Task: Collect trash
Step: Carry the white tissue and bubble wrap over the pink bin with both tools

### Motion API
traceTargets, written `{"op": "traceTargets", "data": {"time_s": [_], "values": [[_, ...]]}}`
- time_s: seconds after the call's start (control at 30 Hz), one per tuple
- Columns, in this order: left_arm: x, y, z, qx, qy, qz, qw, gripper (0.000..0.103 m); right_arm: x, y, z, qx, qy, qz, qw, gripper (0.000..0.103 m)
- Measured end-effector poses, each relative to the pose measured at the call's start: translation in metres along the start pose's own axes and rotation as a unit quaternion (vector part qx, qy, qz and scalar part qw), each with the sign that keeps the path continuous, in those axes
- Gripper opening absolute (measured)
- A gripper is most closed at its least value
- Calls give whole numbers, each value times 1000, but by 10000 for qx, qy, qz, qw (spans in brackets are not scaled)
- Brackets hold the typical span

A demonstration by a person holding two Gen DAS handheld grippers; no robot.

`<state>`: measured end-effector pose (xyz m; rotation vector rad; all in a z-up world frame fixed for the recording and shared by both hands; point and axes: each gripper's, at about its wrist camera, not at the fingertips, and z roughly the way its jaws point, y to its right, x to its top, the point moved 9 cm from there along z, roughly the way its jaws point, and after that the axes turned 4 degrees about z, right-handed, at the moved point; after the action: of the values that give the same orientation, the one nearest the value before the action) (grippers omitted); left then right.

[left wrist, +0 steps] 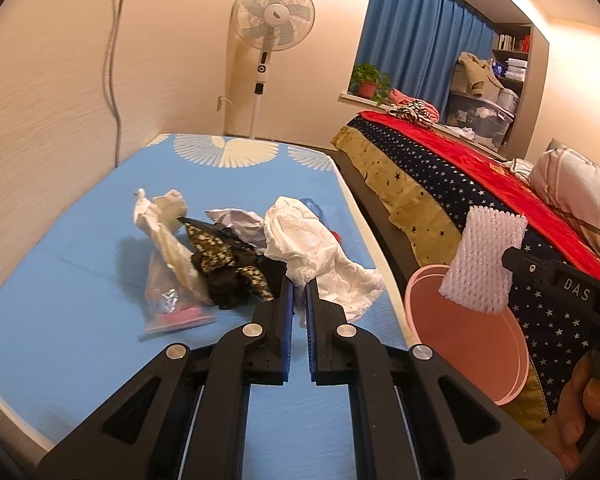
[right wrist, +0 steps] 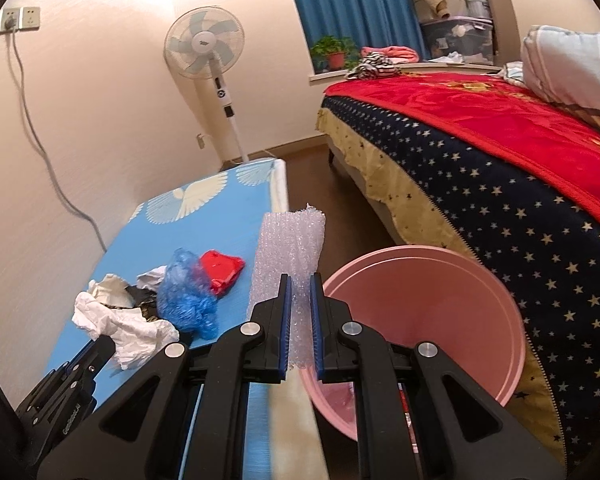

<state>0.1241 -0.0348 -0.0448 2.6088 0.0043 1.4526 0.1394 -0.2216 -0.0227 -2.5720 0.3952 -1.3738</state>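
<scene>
While the left gripper [left wrist: 300, 280] pinches white crumpled paper [left wrist: 312, 240] above the blue mat [left wrist: 60, 280], the right gripper [right wrist: 300, 280] clamps foam netting [right wrist: 288, 240] just left of the pink bin [right wrist: 440, 280].

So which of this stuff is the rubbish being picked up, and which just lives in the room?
Part of the job:
- white crumpled bag, in the left gripper
- foam netting, in the right gripper
- pink bin
- blue plastic bag
- red wrapper

Just lying about:
- fan
- potted plant
- pillow
</scene>
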Motion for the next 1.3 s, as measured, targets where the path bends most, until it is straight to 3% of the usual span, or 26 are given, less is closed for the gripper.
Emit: {"op": "traceTargets", "data": {"time_s": [1.3], "values": [[1,74,28,-519,-95,285,9982,6,23,78,-15,-1124,453,472,9915,10]]}}
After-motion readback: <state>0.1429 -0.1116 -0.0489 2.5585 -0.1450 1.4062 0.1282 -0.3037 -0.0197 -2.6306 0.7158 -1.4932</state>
